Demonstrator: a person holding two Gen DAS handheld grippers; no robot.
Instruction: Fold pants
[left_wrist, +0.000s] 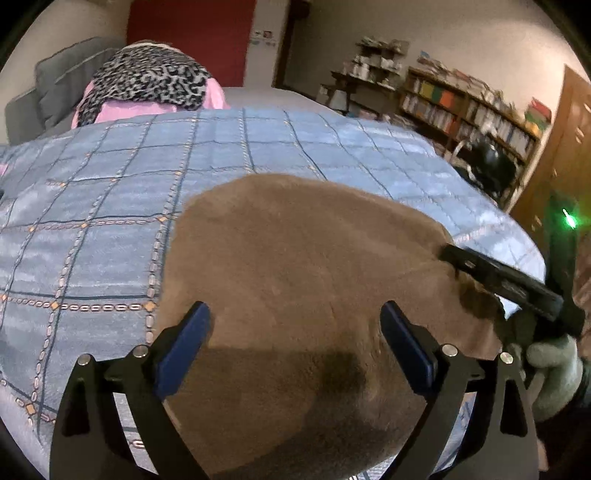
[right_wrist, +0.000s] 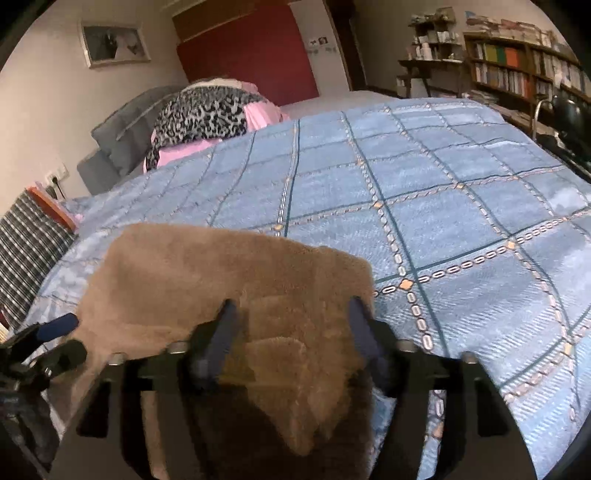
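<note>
The brown fleece pants (left_wrist: 303, 266) lie folded on the blue checked bedspread (left_wrist: 110, 206) near its front edge. My left gripper (left_wrist: 295, 321) is open just above the pants, blue pads wide apart, holding nothing. The right gripper (left_wrist: 480, 273) shows in the left wrist view at the pants' right edge. In the right wrist view the pants (right_wrist: 221, 273) lie under my right gripper (right_wrist: 291, 314), which is open with the fabric's layered folds between its fingers. The left gripper (right_wrist: 55, 332) shows at the pants' left edge.
A leopard-print cloth (left_wrist: 147, 81) on pink fabric (left_wrist: 129, 110) lies at the bed's far end beside a grey cushion (left_wrist: 62, 81). A bookshelf (left_wrist: 472, 110) and a chair stand to the right. A checked blanket (right_wrist: 26, 258) hangs at the left. The bedspread (right_wrist: 443, 221) stretches right.
</note>
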